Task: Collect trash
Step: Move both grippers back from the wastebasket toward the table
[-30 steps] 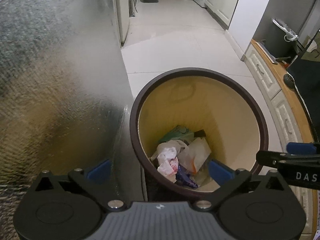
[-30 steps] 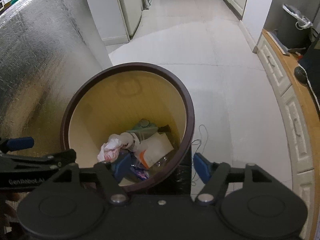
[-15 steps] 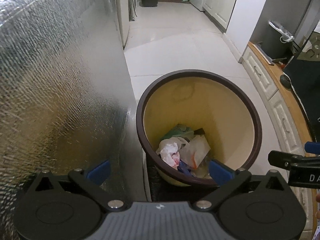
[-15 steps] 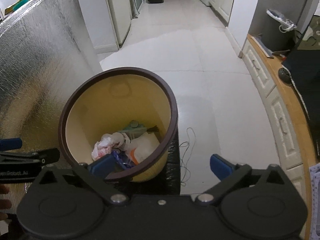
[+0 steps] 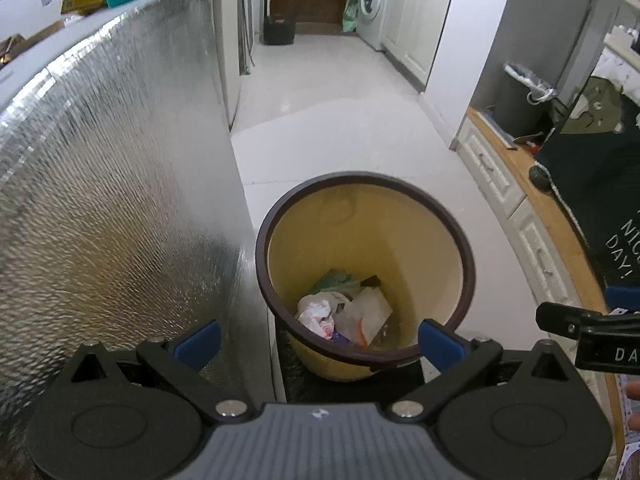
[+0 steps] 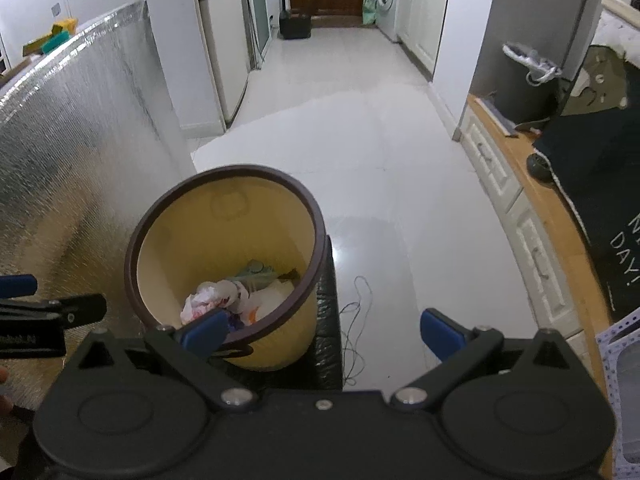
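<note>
A: On the white tiled floor [image 5: 344, 128] of a corridor, largest first: a tall panel of silver embossed foil [image 5: 112, 184] fills the left side of both views. Right side, a run of white cabinets with a wooden top [image 6: 532, 216], a dark cloth with white lettering [image 6: 608, 200] draped over it.

B: And the bin?

A: Round yellow plastic bin with a dark brown rim [image 5: 440, 256], upright on a black textured base [image 6: 326, 320], just beside the foil panel. From the right wrist it sits lower left; from the left wrist, centre.

B: Contents?

A: The trash lies at the bottom: a crumpled white tissue with pink marks [image 5: 318, 314], a pale flat wrapper with an orange patch [image 5: 368, 312] touching it, and something green [image 5: 330, 280] behind them. Too jumbled to sort further.

B: Grippers?

A: Left gripper [image 5: 318, 342], black frame, blue pads, spread wide, nothing between the pads; the bin shows through the gap below. Right gripper [image 6: 322, 332] has just been opening and now stands at full spread, also with nothing in it. Its left pad overlaps the bin's rim in the view; whether it touches, I cannot tell.

B: Small items?

A: A thin dark thread [image 6: 356, 320] looped on the floor, right of the base.
</note>
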`<state>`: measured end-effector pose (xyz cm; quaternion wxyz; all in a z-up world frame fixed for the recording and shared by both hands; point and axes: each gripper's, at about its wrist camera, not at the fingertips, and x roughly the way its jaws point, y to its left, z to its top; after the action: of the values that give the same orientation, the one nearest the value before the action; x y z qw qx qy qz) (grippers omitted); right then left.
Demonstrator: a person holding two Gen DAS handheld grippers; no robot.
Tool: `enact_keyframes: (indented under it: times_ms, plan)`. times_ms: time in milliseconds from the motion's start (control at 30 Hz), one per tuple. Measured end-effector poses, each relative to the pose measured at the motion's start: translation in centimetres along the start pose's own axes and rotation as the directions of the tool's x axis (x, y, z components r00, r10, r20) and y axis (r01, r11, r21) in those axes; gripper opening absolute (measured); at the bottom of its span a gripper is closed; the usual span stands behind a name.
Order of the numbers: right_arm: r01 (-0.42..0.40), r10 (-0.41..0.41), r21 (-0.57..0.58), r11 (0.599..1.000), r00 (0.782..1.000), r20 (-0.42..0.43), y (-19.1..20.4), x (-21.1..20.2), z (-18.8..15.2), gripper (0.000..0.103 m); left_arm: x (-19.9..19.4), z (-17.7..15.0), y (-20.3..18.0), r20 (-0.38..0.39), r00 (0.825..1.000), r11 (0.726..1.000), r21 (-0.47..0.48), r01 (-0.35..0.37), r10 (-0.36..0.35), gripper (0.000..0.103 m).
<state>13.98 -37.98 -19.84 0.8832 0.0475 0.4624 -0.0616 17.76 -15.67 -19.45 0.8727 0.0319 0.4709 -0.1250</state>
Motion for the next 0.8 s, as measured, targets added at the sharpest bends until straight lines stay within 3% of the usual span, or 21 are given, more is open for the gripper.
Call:
enact_keyframes:
  times_ms: [467, 633, 800]
  plan:
    - [0.027, -0.032, 0.031, 0.999, 0.986, 0.161, -1.8, -6.9, -1.2, 0.103, -6.5, 0.2, -1.5, 0.157, 0.986, 0.997, 0.062, 0.055, -0.064, 0.103]
    - [0.031, -0.037, 0.032, 0.999, 0.973, 0.228, -1.9, -9.4, -0.9, 0.103, -9.2, 0.7, -1.4, 0.224, 0.970, 0.993, 0.086, 0.076, -0.093, 0.103]
    - [0.023, -0.026, 0.015, 1.000, 0.951, 0.307, -1.5, -12.0, -0.4, 0.103, -12.4, 1.5, -0.6, 0.310, 0.944, 0.991, 0.102, 0.084, -0.112, 0.103]
